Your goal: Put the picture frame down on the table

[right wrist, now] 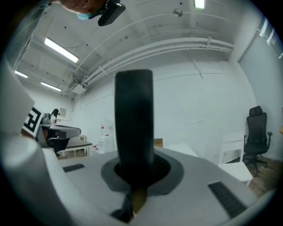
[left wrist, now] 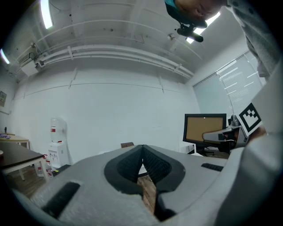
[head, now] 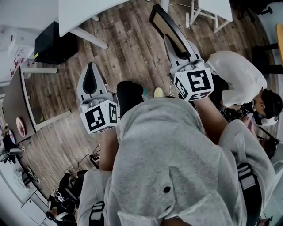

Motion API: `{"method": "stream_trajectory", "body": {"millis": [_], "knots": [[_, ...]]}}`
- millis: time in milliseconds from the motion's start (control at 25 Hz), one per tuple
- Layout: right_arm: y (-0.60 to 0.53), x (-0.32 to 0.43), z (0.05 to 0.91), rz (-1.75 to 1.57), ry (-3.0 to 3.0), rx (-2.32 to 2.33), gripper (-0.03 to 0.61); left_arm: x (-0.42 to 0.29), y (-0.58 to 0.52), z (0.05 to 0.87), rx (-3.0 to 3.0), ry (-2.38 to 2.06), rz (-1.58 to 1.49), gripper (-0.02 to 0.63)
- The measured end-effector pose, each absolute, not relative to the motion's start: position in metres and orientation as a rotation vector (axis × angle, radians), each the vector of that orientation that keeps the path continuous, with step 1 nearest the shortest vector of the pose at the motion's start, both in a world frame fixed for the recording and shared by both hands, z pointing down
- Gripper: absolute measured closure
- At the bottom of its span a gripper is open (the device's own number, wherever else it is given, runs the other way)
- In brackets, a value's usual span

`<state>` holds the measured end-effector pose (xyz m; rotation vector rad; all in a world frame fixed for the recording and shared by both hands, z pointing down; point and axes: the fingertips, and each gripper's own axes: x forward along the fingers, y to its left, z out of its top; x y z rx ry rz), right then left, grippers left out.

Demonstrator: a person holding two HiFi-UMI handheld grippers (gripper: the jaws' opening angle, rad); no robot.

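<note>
1. step in hand, as judged: carrying. the picture frame (head: 168, 27) hangs in the air above the wooden floor (head: 128, 53), not yet over any table.
2. next move, as judged: bring it over a table top, such as the white table (head: 88, 13), lower it, then let go.
3. right gripper (head: 173, 44): clenched on the frame's black edge, which stands upright between its 2 jaws.
4. left gripper (left wrist: 142, 152): jaws together, tips meeting, nothing between; well apart from the frame.

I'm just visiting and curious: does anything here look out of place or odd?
The picture frame hangs in mid-air over the wooden floor, pinched by one edge in the jaws of the right gripper. Nothing looks spilled or broken.
</note>
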<state>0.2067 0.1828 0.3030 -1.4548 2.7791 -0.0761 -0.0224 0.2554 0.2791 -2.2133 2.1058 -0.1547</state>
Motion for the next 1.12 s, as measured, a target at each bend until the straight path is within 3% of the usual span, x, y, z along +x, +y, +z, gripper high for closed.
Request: {"method": "stream_trajectory", "body": {"millis": [1120], "knots": [[0.095, 0.132, 0.302, -0.058, 2.807, -1.460, 0.548, -0.094, 0.162, 0.293, -2.229, 2.118, -0.214, 0.594]]}}
